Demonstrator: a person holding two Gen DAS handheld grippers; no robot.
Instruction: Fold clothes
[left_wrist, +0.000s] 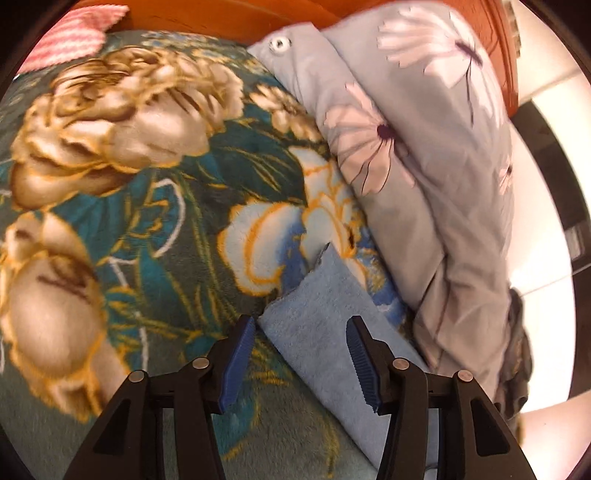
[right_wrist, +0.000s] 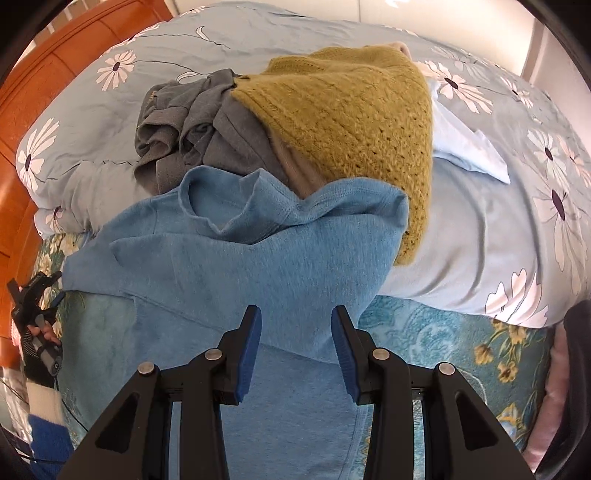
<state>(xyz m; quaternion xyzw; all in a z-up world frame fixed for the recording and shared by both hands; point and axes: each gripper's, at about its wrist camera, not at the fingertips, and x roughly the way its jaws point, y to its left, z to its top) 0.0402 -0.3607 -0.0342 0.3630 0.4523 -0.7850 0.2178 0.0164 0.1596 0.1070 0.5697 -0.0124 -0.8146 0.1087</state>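
Note:
A light blue top (right_wrist: 236, 266) lies spread on the teal flowered blanket (right_wrist: 436, 328), its neckline toward the quilt. My right gripper (right_wrist: 296, 341) hovers open above its middle, nothing between the fingers. In the left wrist view one edge of the same blue top (left_wrist: 314, 332) runs between the open fingers of my left gripper (left_wrist: 301, 360), which hangs just over it. From the right wrist view the left gripper (right_wrist: 35, 295) shows small at the far left, held by a hand. A mustard knit sweater (right_wrist: 351, 122) and a grey garment (right_wrist: 192, 129) are piled behind the blue top.
A thick grey-blue quilt with white flowers (right_wrist: 480, 229) is bunched along the far side of the bed (left_wrist: 424, 147). An orange wooden headboard (right_wrist: 44, 74) stands at the left. A pink-and-white striped cloth (left_wrist: 66, 37) lies at the bed's far corner. A pale blue folded cloth (right_wrist: 469, 147) rests on the quilt.

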